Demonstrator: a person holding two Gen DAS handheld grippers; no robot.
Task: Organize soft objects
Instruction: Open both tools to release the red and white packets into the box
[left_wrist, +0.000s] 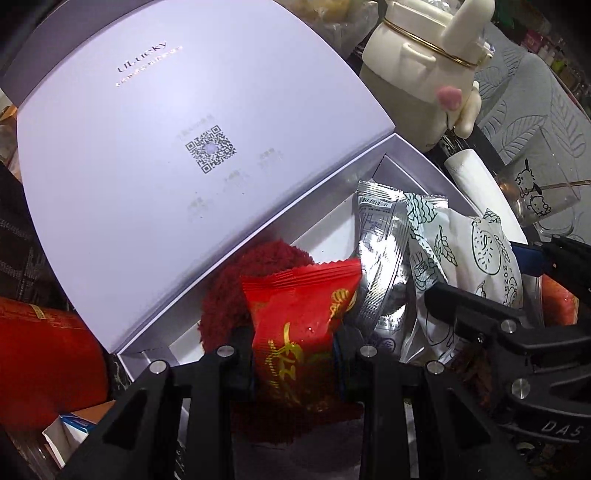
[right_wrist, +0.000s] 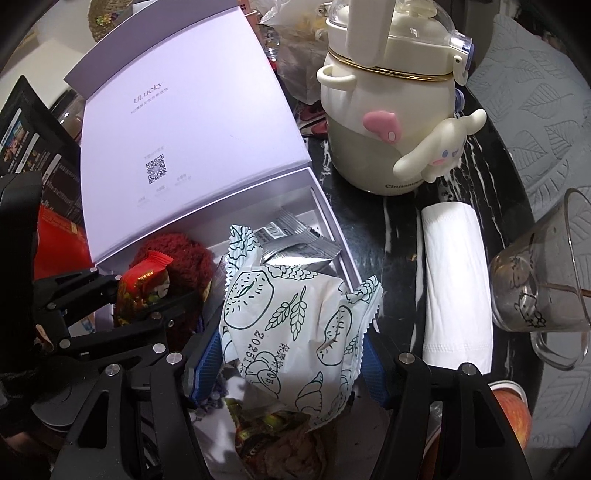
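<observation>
The open pale lilac box (right_wrist: 325, 206) shows "ULucky" in thin silver letters on the inside of its raised lid (right_wrist: 184, 122), with a QR code printed lower down and small lines of text too faint to read. The cream bottle (right_wrist: 388, 122) just beside the box reads "Cinnamoro…" near its base and carries a pink heart and a white long-eared dog figure, with a gold band under its cap. The left tongs (left_wrist: 295, 363) are clenched on a glossy red snack packet (left_wrist: 299, 321) with gold characters and crimped, zigzag ends, held over the box's front corner just in front of a fuzzy dark red plush item (left_wrist: 236, 295) lying inside. The right tongs (right_wrist: 291, 358), with ribbed blue pads (right_wrist: 207, 354), are closed on a crinkly white packet (right_wrist: 295, 325) printed with green line drawings of fruit, leaves and shells and the digits "2025", held above the box's near edge. Behind it in the box lie silver foil sachets (right_wrist: 295, 243) bearing a barcode. On the black white-veined marble desk (right_wrist: 373, 229), to the right of the box, rest a soft white roll of tissue (right_wrist: 454, 280) and a clear glass cup (right_wrist: 539, 295) with cartoon animal outlines; a red apple (right_wrist: 513, 417) sits near the lower edge.
</observation>
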